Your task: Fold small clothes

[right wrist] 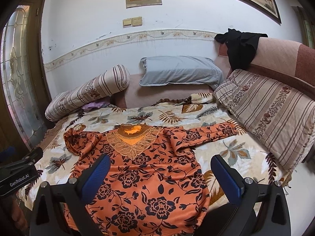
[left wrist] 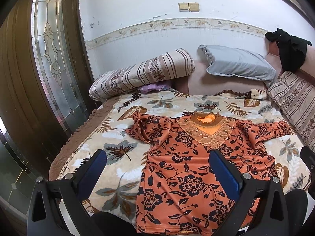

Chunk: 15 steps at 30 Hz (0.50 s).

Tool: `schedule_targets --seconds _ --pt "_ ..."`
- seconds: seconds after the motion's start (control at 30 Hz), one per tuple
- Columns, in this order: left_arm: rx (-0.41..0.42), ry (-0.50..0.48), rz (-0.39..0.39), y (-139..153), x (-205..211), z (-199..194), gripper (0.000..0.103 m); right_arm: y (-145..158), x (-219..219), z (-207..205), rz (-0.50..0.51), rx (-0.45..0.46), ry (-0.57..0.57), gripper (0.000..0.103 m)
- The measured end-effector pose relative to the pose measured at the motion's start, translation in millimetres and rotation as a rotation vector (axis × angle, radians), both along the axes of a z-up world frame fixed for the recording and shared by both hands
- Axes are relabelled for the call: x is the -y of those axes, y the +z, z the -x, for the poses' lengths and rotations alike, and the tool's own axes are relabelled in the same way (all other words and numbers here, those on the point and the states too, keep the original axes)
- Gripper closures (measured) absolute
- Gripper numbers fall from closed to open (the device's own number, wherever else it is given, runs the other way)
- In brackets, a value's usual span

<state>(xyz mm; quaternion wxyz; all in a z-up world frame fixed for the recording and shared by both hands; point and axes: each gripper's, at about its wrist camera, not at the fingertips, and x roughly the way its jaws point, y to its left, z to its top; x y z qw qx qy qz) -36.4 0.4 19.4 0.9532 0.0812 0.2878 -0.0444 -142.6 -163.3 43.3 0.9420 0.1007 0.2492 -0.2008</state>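
An orange top with black flowers [left wrist: 189,177] lies face up on the leaf-print blanket [left wrist: 118,157], its lace neckline [left wrist: 206,131] toward the wall. Its left sleeve [left wrist: 145,127] is bunched up; its right sleeve [left wrist: 271,129] stretches out to the right. My left gripper [left wrist: 157,155] is open and empty above the top's left side. In the right wrist view the top [right wrist: 149,186] fills the middle, and my right gripper [right wrist: 160,161] is open and empty above its lower body. The left gripper's body [right wrist: 17,173] shows at the left edge there.
A striped bolster [left wrist: 141,72] and a grey pillow [left wrist: 238,64] lie by the wall. A striped cushion [right wrist: 271,114] leans on the pink headboard [right wrist: 285,57] at right, with a black garment [right wrist: 240,47] draped over it. A glass-panelled wooden door [left wrist: 49,59] stands left of the bed.
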Motion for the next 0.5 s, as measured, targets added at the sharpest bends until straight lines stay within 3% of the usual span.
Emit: schedule_targets --seconds 0.5 --pt "-0.012 -0.012 -0.005 -3.8 1.8 -6.1 0.0 -6.3 4.8 -6.2 -0.02 -0.011 -0.009 0.0"
